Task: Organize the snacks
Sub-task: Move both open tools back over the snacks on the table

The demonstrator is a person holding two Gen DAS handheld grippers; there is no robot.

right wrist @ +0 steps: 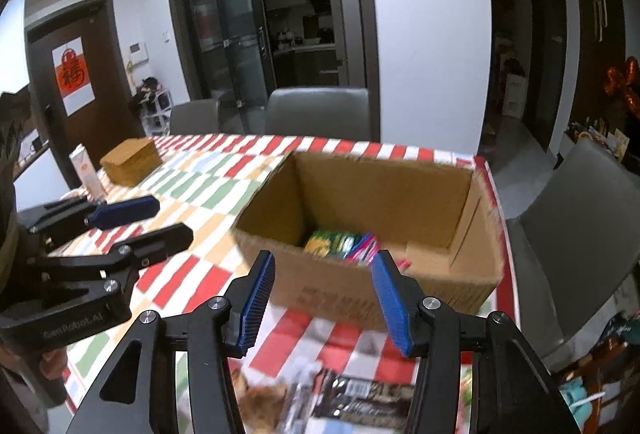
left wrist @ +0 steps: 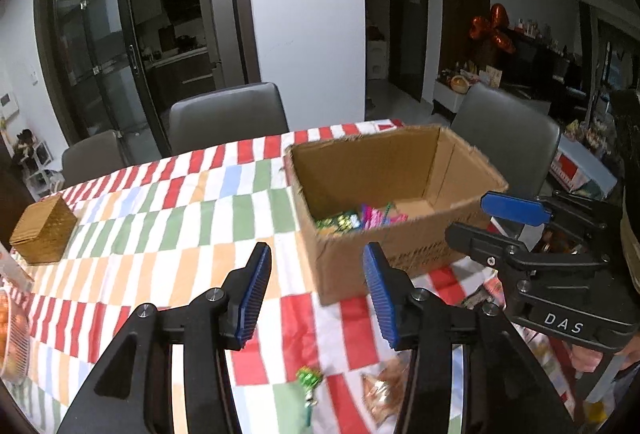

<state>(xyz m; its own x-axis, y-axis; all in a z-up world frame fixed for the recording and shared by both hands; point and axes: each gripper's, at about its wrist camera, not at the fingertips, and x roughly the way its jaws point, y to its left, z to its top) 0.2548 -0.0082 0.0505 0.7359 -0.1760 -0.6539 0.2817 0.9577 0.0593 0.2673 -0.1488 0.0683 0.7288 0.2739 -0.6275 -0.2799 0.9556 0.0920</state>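
Both claws hang spread and hold nothing: left gripper, right gripper. Snack packets lie on the checked tablecloth beneath them. At twelve o'clock, the open cardboard box holds green and pink packets; a woven box sits at ten.

Snack packets lying in cardboard box at 1 o'clock, woven box sitting at 10 o'clock, chairs standing behind table.

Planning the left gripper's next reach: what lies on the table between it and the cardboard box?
In the left wrist view, only bare checked tablecloth lies between the open left gripper and the cardboard box.
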